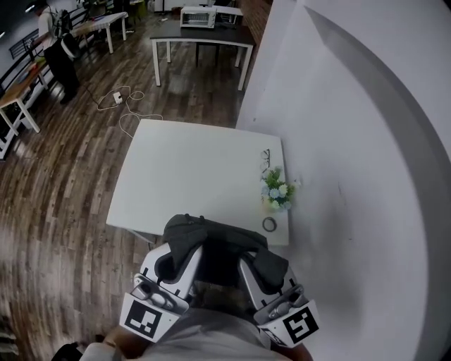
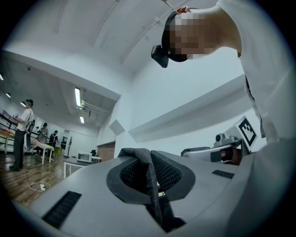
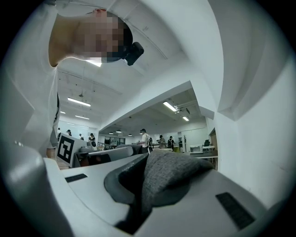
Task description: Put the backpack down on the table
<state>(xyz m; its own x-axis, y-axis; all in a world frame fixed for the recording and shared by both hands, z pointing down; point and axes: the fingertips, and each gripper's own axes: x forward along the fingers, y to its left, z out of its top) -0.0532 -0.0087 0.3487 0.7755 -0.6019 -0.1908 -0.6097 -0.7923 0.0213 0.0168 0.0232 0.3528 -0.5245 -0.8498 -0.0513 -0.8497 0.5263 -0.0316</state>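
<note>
In the head view a dark grey backpack (image 1: 215,243) hangs between my two grippers, over the near edge of the white table (image 1: 190,176). My left gripper (image 1: 184,252) is shut on a dark mesh-lined strap (image 2: 149,172) of the backpack. Its fingertips are hidden under the fabric in the head view. My right gripper (image 1: 255,262) is shut on a bunch of grey fabric (image 3: 169,173) from the backpack. Both grippers sit side by side close to the person's body. I cannot tell whether the bottom of the backpack touches the table.
On the table's right edge stand a small potted plant (image 1: 277,189), a pair of glasses (image 1: 266,161) and a small ring-shaped thing (image 1: 270,224). A white wall (image 1: 352,141) runs along the right. Farther back are a dark table (image 1: 201,39) with a toaster oven (image 1: 198,16), and floor cables (image 1: 116,99).
</note>
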